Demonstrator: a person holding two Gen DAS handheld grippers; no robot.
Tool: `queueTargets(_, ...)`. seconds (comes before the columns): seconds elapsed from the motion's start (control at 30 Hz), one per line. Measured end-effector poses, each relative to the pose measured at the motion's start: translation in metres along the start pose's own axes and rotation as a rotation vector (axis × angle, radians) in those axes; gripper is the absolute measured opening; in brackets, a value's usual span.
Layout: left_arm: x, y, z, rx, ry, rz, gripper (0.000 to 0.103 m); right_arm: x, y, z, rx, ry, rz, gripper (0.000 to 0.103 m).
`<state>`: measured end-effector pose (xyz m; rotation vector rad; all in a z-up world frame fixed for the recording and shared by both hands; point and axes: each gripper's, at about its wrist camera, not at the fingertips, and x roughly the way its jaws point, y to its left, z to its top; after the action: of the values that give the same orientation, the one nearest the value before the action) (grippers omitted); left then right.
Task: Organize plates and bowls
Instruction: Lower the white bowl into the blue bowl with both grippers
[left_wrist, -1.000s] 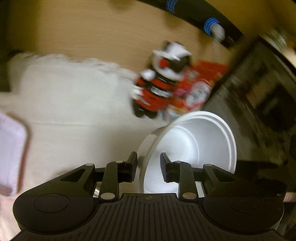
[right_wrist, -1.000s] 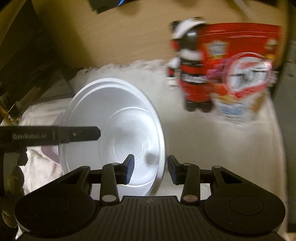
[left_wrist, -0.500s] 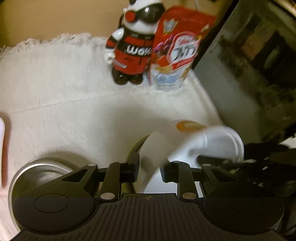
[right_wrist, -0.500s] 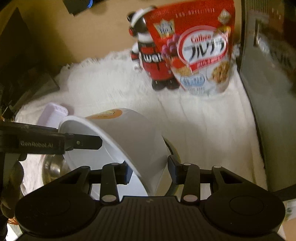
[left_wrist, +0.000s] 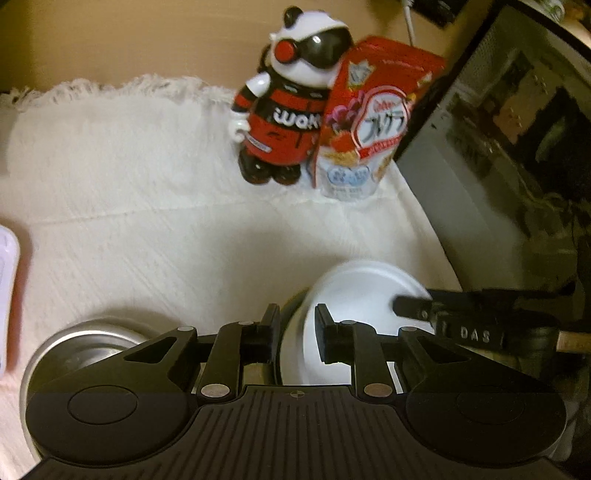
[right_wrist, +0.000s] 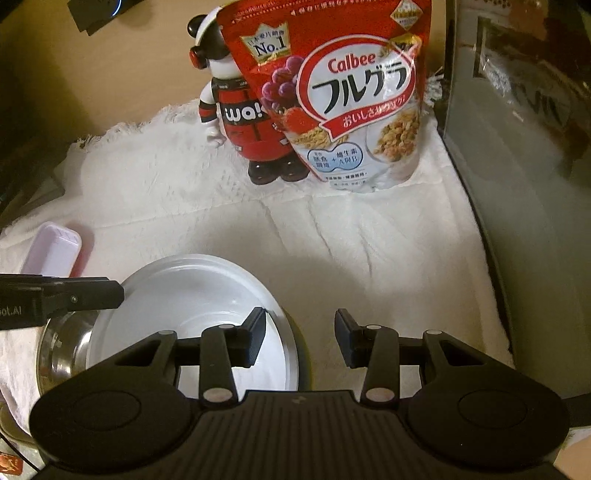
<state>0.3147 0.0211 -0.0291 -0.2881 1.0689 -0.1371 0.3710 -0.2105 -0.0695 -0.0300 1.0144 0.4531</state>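
The left gripper (left_wrist: 295, 334) is seen narrowed about the near-left rim of the white bowl (left_wrist: 354, 295), one finger outside the wall and one inside; whether the pads actually bite on the rim cannot be told, since that edge is blurred. The right gripper (right_wrist: 300, 338) is spread wide with nothing between its fingers: its left finger lies over the right edge of the white bowl (right_wrist: 192, 295), its right finger over bare white cloth (right_wrist: 369, 240).

Places are given from the white bowl. It sits mouth-up and roughly level, nested over a darker vessel whose rim shows at its right side. A steel bowl (right_wrist: 61, 347) lies touching or just beside it on the left, a pink tray (right_wrist: 51, 247) further left, and a toy figure (right_wrist: 243, 122) with a cereal bag (right_wrist: 343, 92) stand well beyond it. A dark appliance (right_wrist: 524, 147) stands to the right.

The bowl being round, no long axis governs the grasp; what matters is that the rim runs between the left gripper's fingers, so the left is the nearer tool.

Half a second ago the bowl was tipped steeply on edge, its outer wall showing, with the right gripper closed on its rim. It has since been laid flat and the right gripper has let go.
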Motion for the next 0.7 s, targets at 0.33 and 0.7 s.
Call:
queueTargets(0.33,0.014,0.001,-0.026,0.04,0.038,0.073,0.024,0.005,0.001,-0.029,0.018,0.036,0.094,0.054)
queueTargets(0.7,0.029,0.007,-0.017,-0.042,0.142,0.003,0.032,0.04,-0.023,-0.052,0.111,0.132,0.17,0.054)
